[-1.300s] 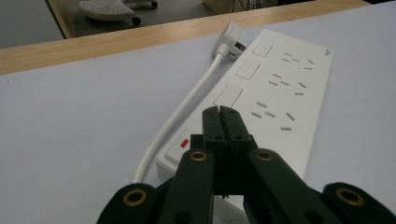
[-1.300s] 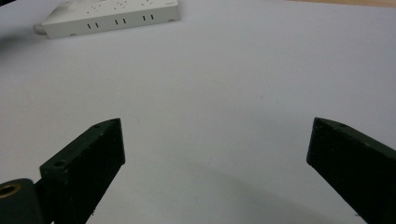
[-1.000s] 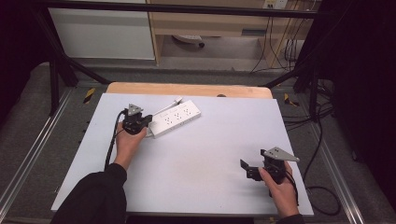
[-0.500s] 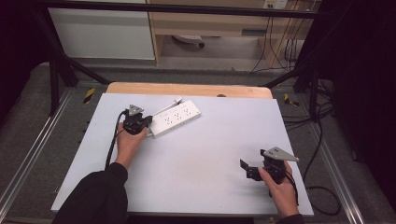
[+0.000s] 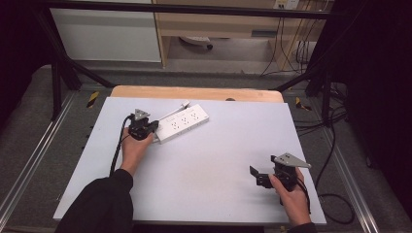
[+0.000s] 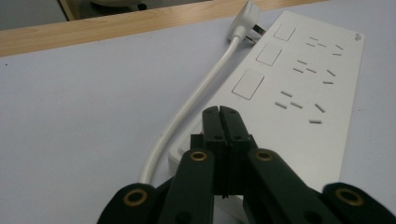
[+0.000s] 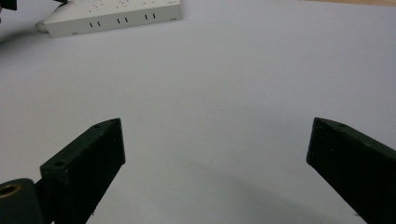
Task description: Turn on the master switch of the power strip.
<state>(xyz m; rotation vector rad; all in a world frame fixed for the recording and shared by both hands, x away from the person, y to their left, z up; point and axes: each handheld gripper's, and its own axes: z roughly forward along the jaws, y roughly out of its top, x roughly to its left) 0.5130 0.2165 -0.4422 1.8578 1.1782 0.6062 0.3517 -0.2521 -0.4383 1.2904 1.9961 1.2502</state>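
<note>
A white power strip (image 5: pixel 183 122) lies at an angle at the table's back left, with several sockets and square buttons on top (image 6: pixel 299 88). Its white cable (image 6: pixel 196 102) runs along its side to a plug (image 6: pixel 245 11) at the far end. My left gripper (image 5: pixel 154 127) is shut, its jaws pressed flat together with the tips (image 6: pixel 219 111) over the strip's near end. My right gripper (image 5: pixel 260 167) rests open near the front right of the table, with nothing but bare white surface between its jaws (image 7: pixel 215 135). The strip (image 7: pixel 112 16) lies far off from it.
The white tabletop (image 5: pixel 218 160) ends in a wooden strip (image 5: pixel 194 93) at the back. Black frame posts and metal rails flank the table. Cables hang on the floor at the right (image 5: pixel 330 145).
My left gripper has crept slightly toward the strip's near end. The right gripper and the strip have stayed put.
</note>
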